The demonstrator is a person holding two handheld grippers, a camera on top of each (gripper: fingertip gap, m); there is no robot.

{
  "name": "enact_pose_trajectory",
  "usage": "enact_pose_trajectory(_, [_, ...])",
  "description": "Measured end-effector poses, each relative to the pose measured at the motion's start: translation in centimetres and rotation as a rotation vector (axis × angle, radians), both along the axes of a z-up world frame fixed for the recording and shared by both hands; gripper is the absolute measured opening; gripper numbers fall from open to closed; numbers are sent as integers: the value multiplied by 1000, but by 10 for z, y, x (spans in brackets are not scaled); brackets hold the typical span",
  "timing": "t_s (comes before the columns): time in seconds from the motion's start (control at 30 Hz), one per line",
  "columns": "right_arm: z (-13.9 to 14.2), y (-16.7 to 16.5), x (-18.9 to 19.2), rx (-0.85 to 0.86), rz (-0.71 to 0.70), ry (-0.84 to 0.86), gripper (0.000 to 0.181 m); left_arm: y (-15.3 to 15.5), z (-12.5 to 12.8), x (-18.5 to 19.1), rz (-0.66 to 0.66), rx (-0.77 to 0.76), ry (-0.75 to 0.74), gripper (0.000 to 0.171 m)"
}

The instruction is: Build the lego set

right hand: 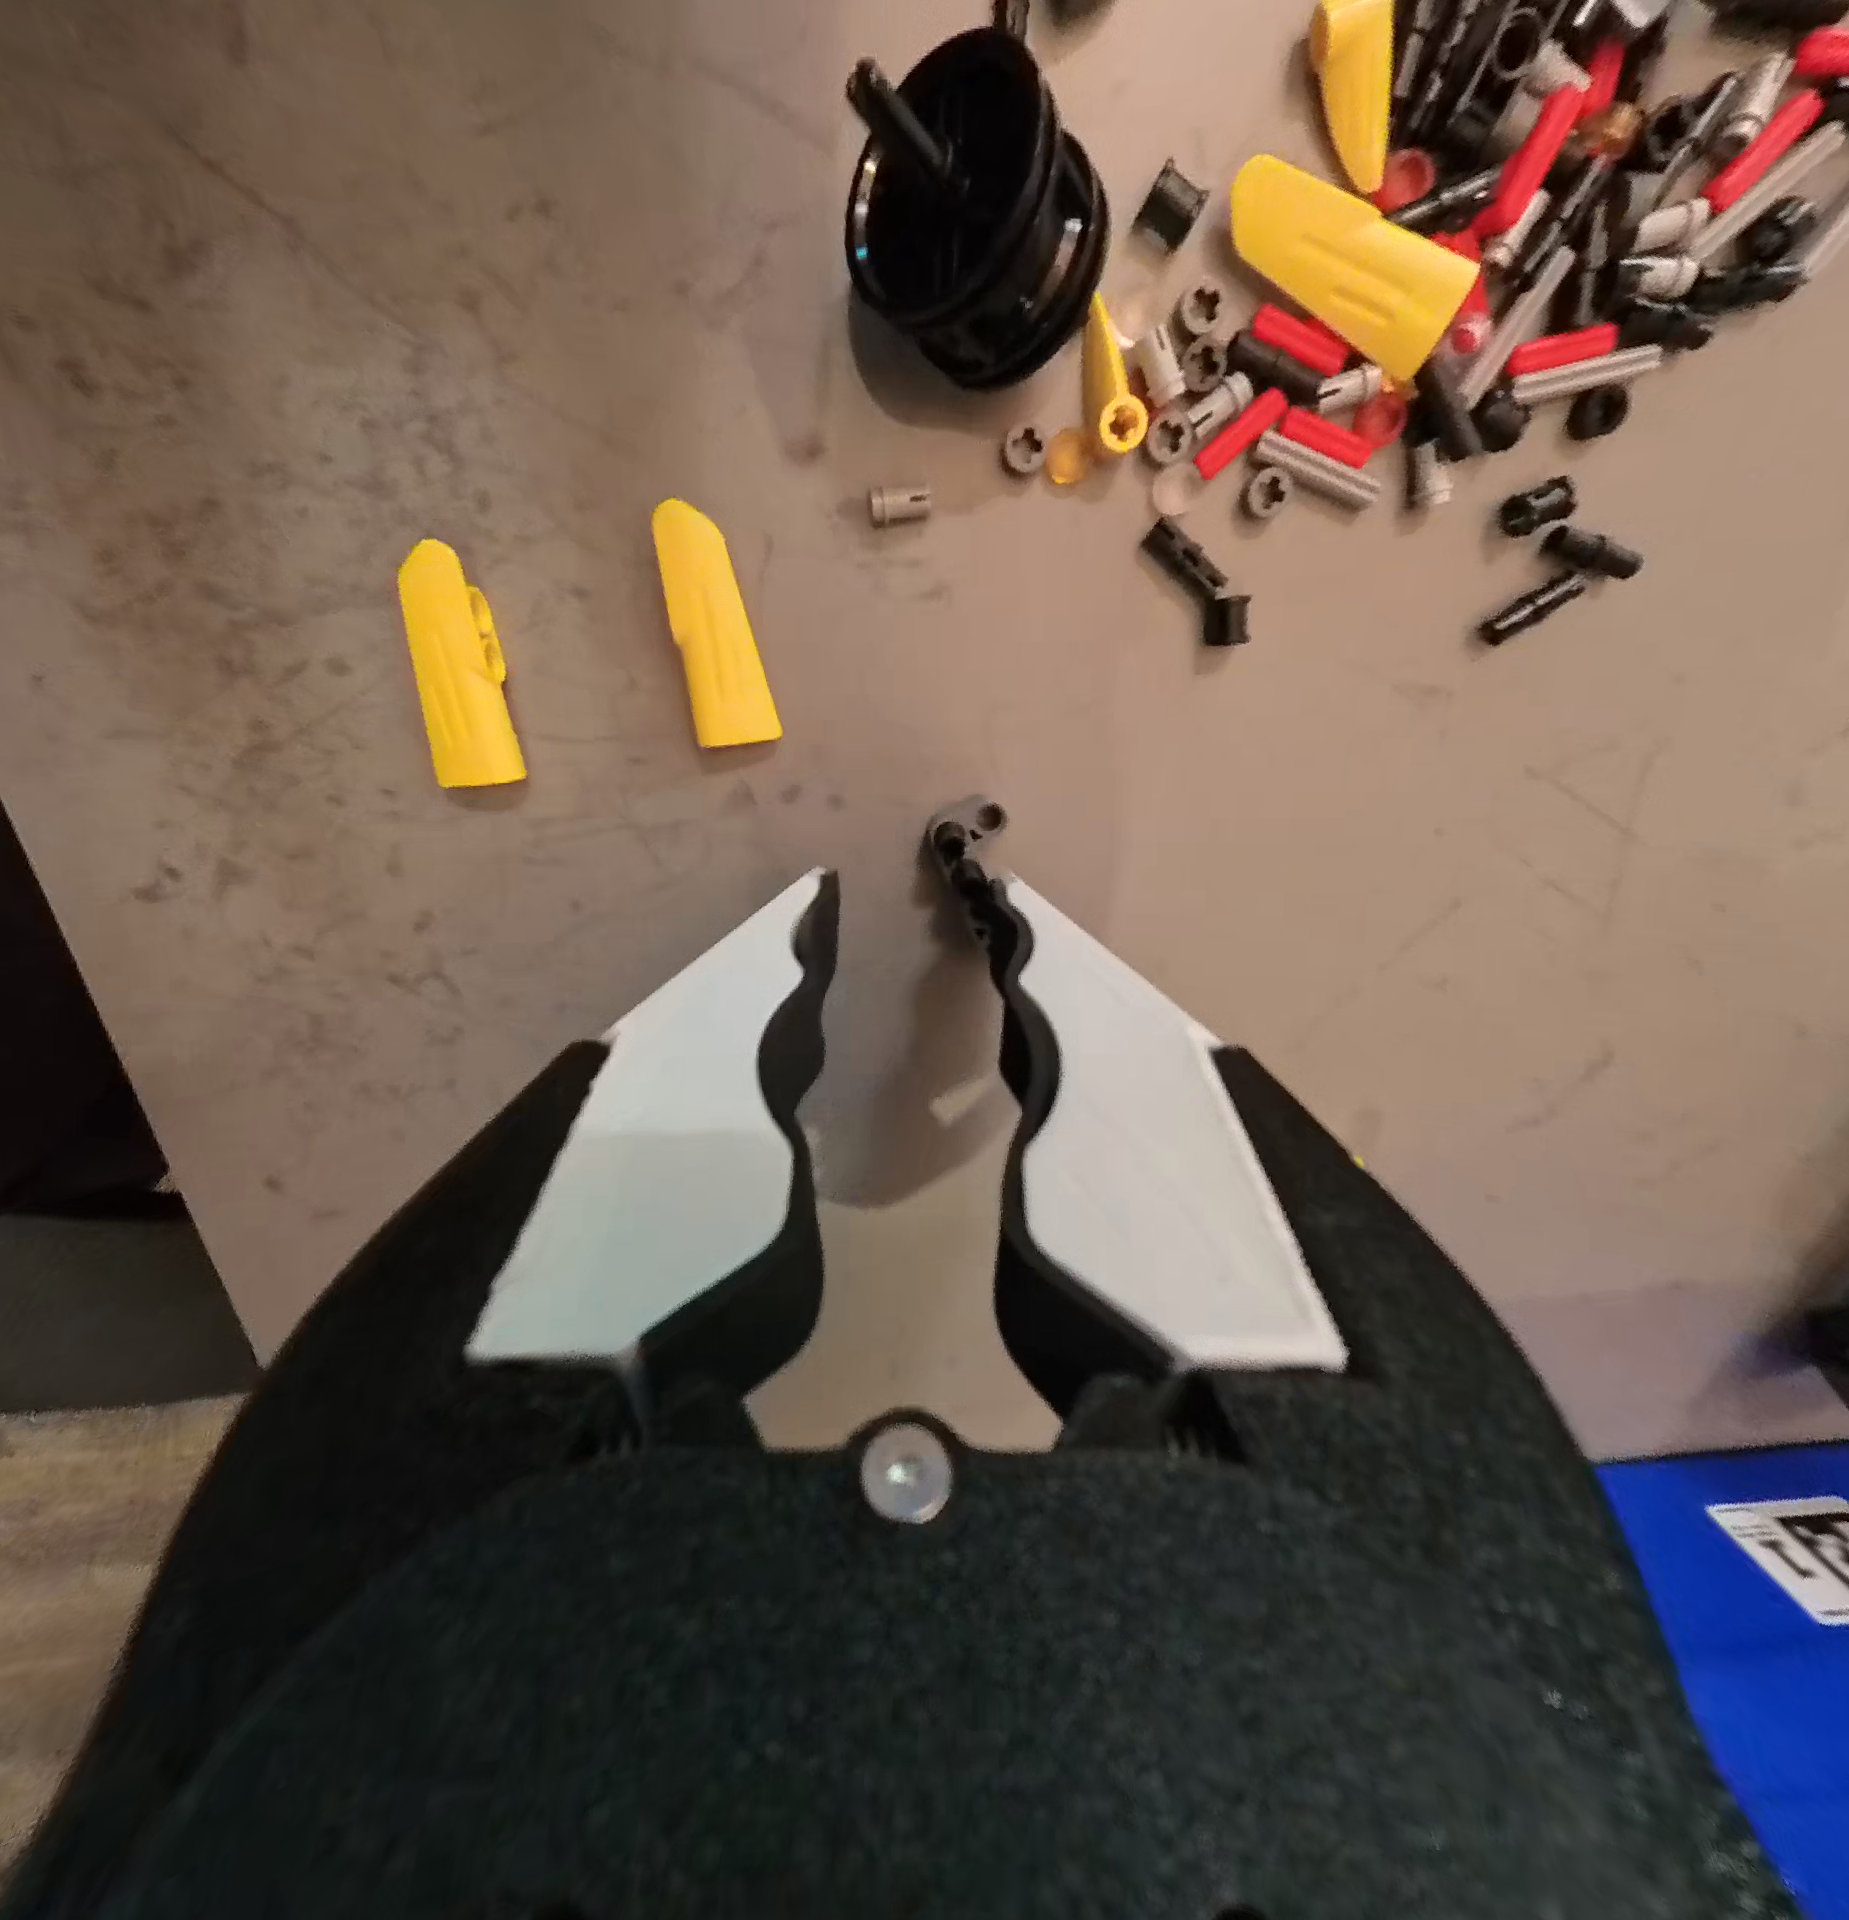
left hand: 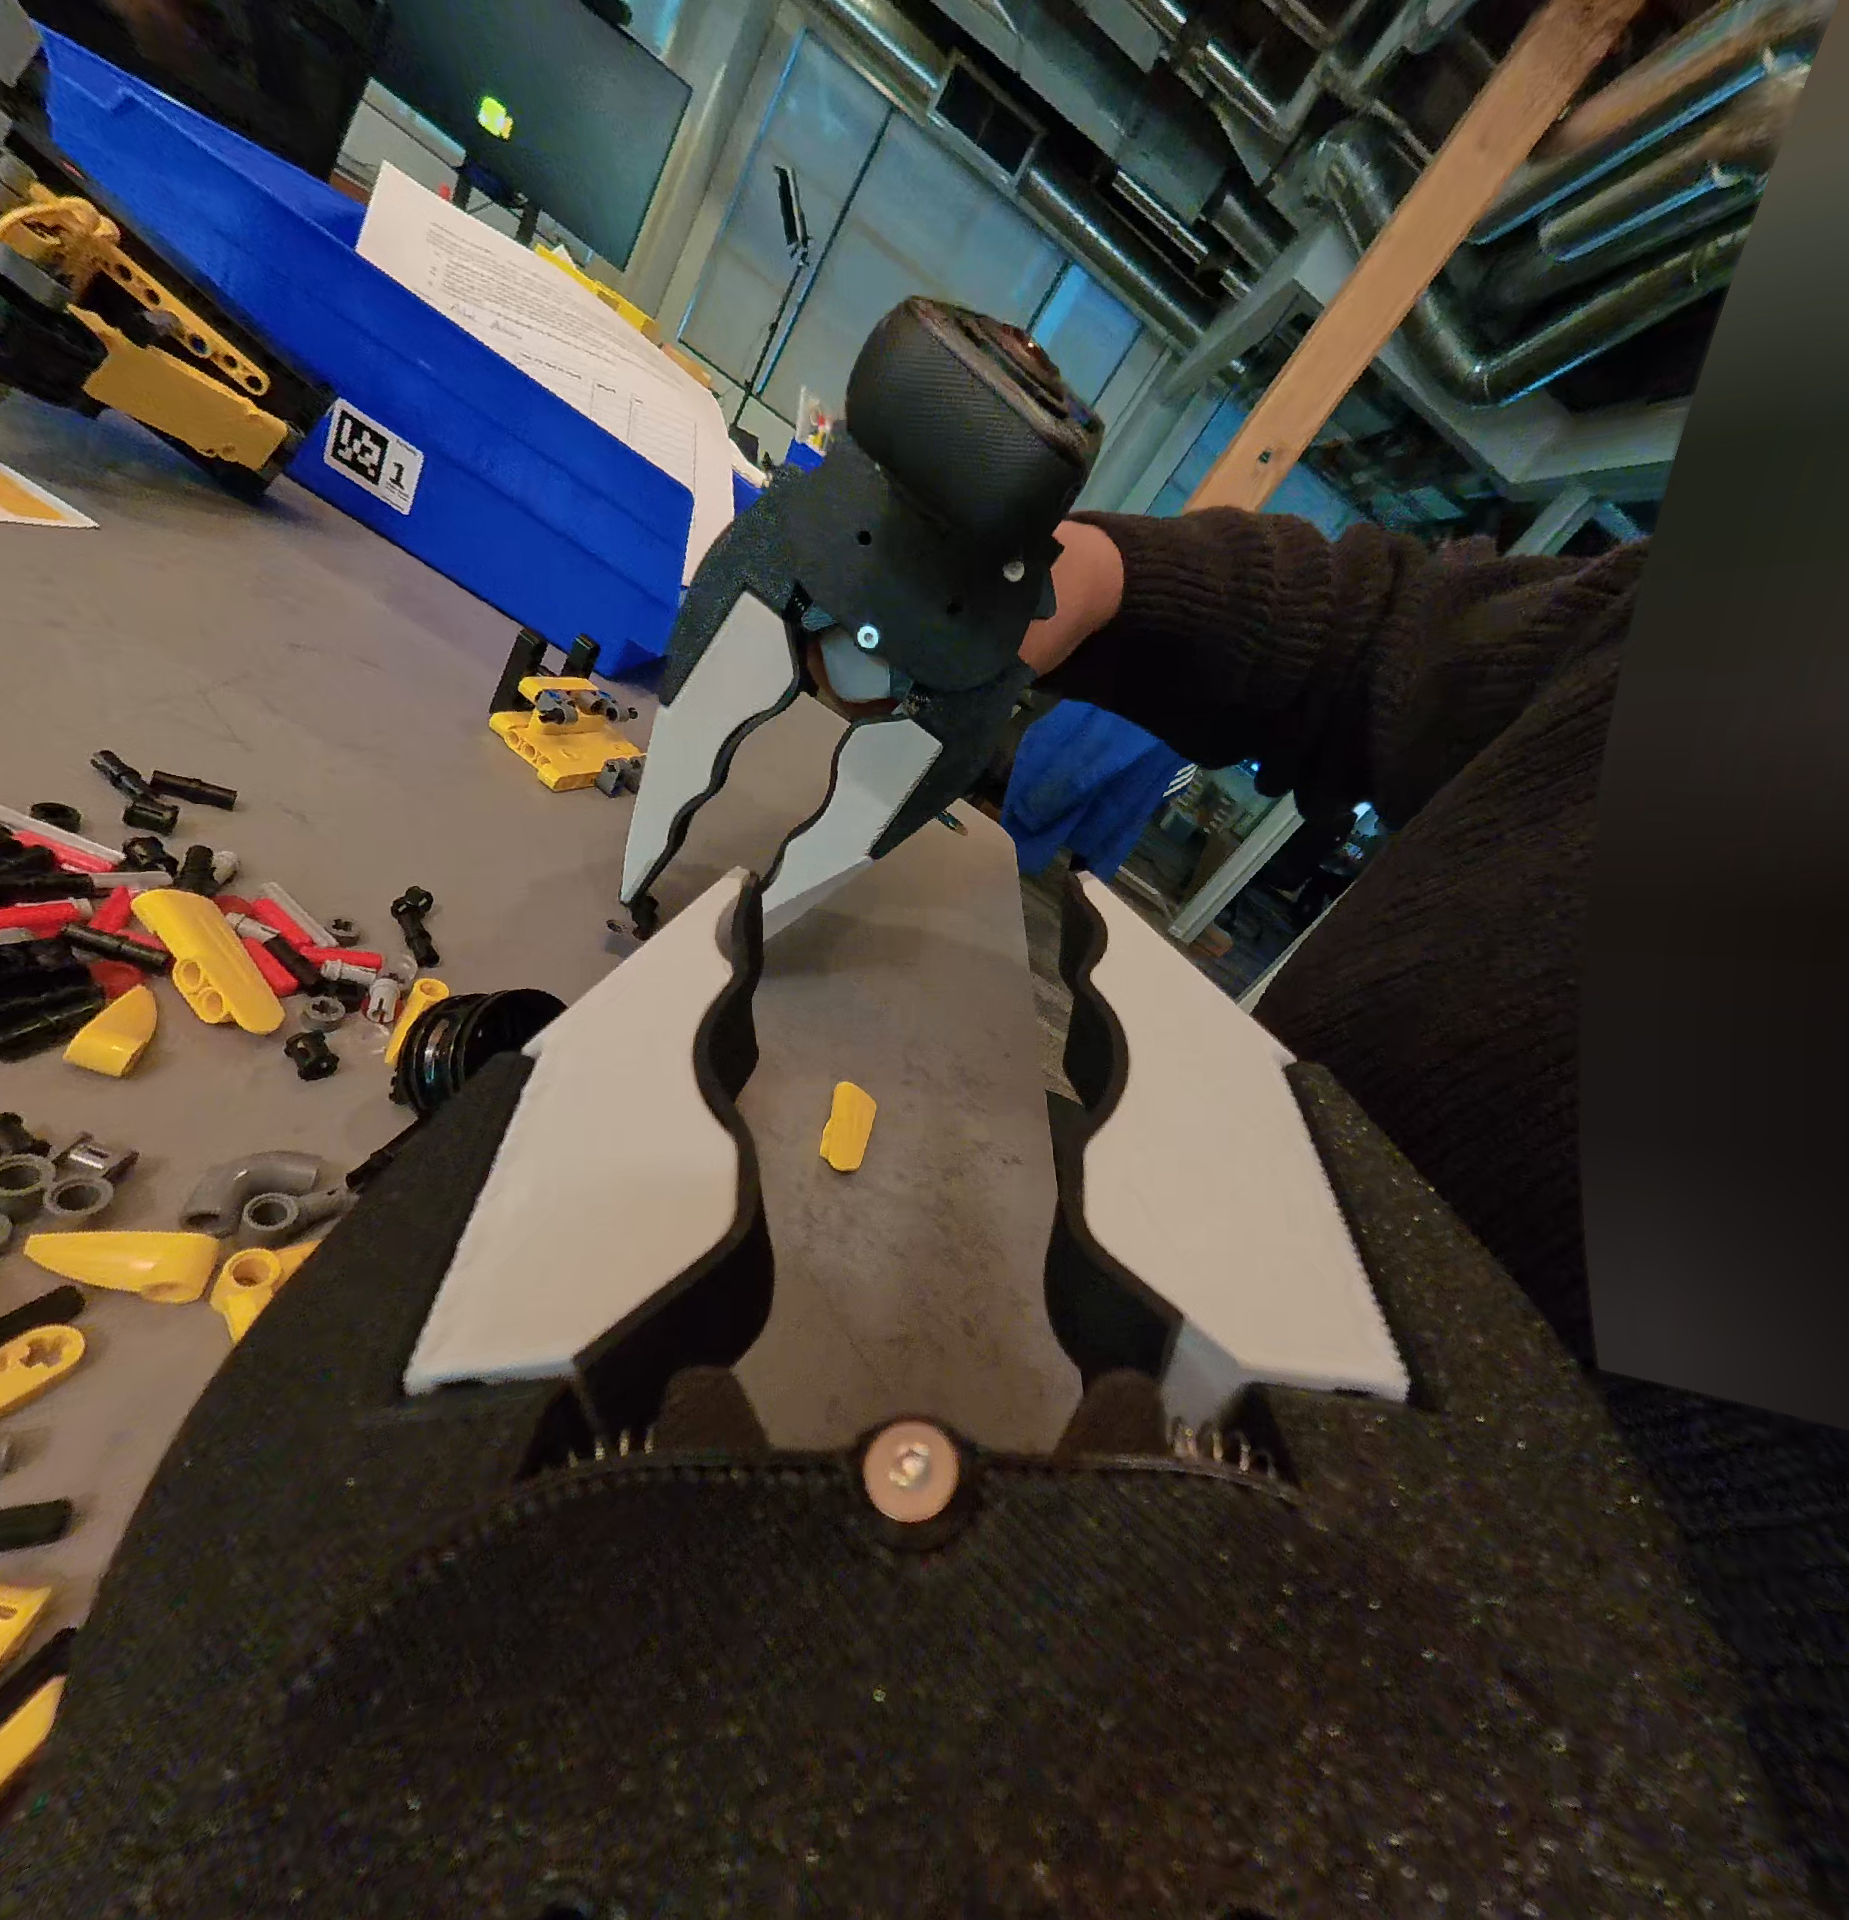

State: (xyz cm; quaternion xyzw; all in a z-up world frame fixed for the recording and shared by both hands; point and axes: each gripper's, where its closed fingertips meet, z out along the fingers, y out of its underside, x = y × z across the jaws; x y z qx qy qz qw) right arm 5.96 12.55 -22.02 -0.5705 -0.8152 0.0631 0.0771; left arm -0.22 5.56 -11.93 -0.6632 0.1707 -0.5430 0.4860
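Left wrist view: the left gripper (left hand: 904, 894) hangs low over the grey tabletop (left hand: 276, 665) with its jaws wide and nothing between them. A small yellow panel piece (left hand: 848, 1125) lies on the bare surface between the two fingers, apart from both. At 12 o'clock the right gripper (left hand: 707, 899) points down at the tabletop, held by a hand (left hand: 1081, 597) in a dark knit sleeve; its jaws stand apart, and a tiny dark piece sits at one fingertip. At 9 o'clock spreads a pile of loose building parts (left hand: 151, 966), red, black, grey and yellow, with a black wheel rim (left hand: 473, 1039) at its near edge. A blue bin (left hand: 432, 416) stands at 11 o'clock.

Right wrist view: the right gripper (right hand: 915, 883) has its jaws narrowly apart, gripping nothing. A small black bent connector (right hand: 959, 847) lies against the tip of the finger at 1 o'clock. Two yellow panel pieces (right hand: 717, 623) lie side by side at 11 o'clock, well apart from the fingers. The rim and the pile sit at 1 o'clock.
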Motion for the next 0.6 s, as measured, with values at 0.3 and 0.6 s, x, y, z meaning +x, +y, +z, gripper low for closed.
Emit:
enact_pose_trajectory(0.3, [-4, 11, -1, 32, -47, 163, 43, -1, 0, 2, -3, 1, 6, 55])
enact_pose_trajectory(0.6, [-5, 13, -10, -162, -219, 458, 7, 0, -2, 6, 19, 42, 68, 58])
